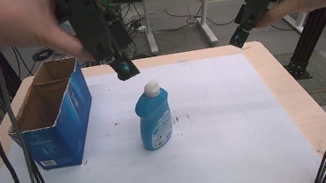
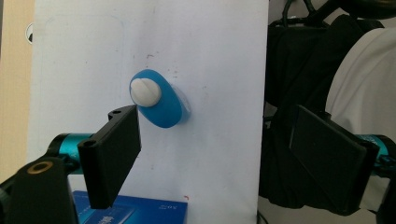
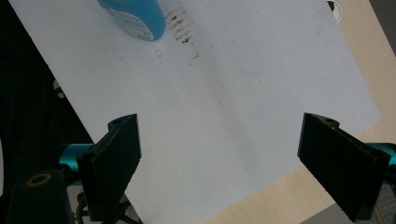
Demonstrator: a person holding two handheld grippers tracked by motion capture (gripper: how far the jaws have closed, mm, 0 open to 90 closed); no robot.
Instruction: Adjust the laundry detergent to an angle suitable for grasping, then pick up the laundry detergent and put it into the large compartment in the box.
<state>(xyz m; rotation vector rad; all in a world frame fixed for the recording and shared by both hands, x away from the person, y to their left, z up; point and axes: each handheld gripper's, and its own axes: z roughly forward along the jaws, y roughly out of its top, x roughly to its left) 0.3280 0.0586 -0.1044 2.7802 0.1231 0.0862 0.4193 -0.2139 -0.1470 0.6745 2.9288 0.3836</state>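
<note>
The left gripper hangs in the upper left-centre of the high view, above and just behind the blue bottle; in its own view its jaws stand wide apart with nothing between them, the bottle's white cap showing from above just beyond the left-hand jaw. The right gripper is held in the upper right of the high view, over the far right corner of the tabletop; in its own view its jaws also stand wide and hold nothing, with the bottle's base at the top left of that frame, well apart from them.

The tabletop is pale wood with rounded corners, mostly covered by a white sheet marked with small reddish-brown specks near the bottle. Behind it, at the top of the high view, stand white desk legs, loose cables on a grey floor and a black frame at right.

At the left of the sheet stands an open cardboard box, blue printed outside, plain brown inside, its flaps up. The bottle stands upright at the middle of the sheet, right of the box and apart from it: glossy blue plastic, flattened oval body, pale label, rounded white cap.
</note>
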